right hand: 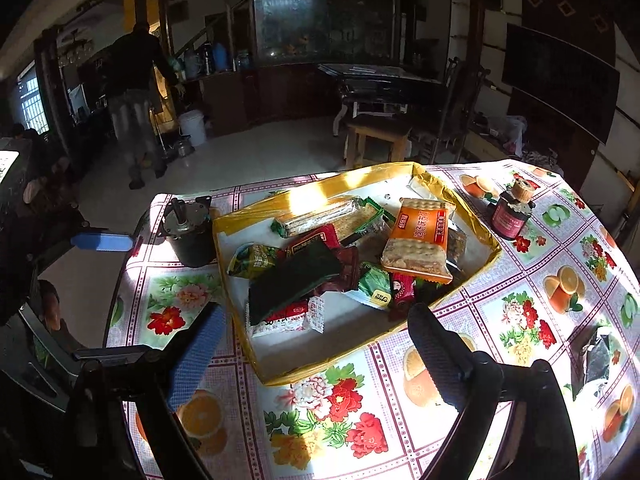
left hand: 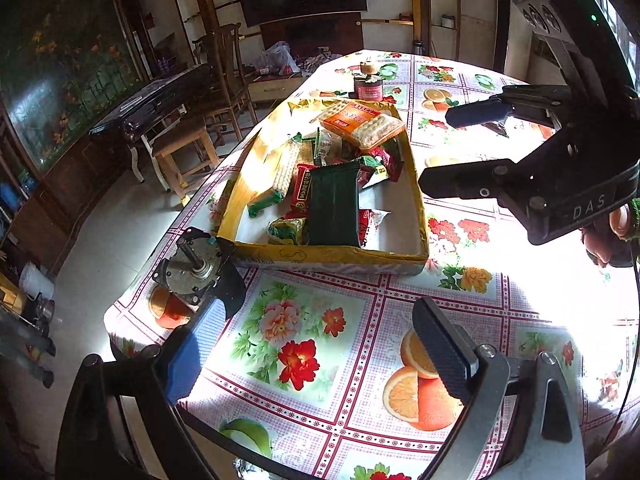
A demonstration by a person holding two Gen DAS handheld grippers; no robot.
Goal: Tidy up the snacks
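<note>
Snack packets, an orange cracker pack (right hand: 418,240) uppermost, are heaped in a yellow-rimmed box (right hand: 486,236) on a floral tablecloth (right hand: 532,264). The right gripper (right hand: 316,344) is held spread apart before it.

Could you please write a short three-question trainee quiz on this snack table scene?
1. True or false: the orange cracker pack lies on top of the snack pile inside the yellow box.
2. What stands on the table just outside the box corner nearest the left gripper?
3. Is either gripper holding a snack? A) left B) right C) neither

Key
1. True.
2. A small metal motor.
3. C: the left gripper and the right gripper both have open, empty jaws.
</note>
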